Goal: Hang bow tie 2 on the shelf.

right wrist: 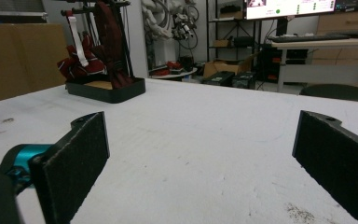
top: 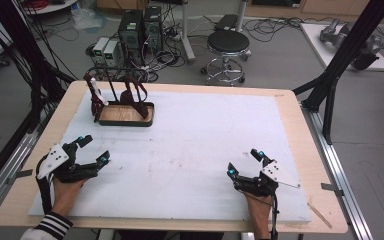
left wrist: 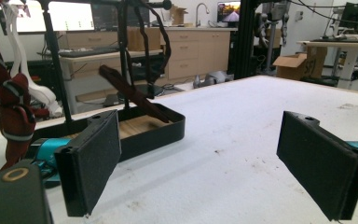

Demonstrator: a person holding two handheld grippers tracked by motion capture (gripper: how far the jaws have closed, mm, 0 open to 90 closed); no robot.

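A black rack with a wooden base tray [top: 126, 114] stands at the far left of the white mat [top: 190, 145]. Dark red straps [top: 136, 95] and a white one [top: 96, 90] hang from its bars. The tray [left wrist: 154, 130] and a red strap [left wrist: 9, 112] lie just ahead in the left gripper view; the rack [right wrist: 105, 88] is far off in the right gripper view. My left gripper [top: 94, 150] is open near the mat's front left, nothing between its pads [left wrist: 93, 158]. My right gripper [top: 245, 162] is open at the front right, its pads [right wrist: 74, 158] apart and empty.
The mat covers a wooden table [top: 290, 100]. Beyond the far edge stand computer towers [top: 140, 27] and a black stool [top: 227, 45]. Black frame posts [top: 347, 50] rise at the right, cables [top: 25, 65] at the left.
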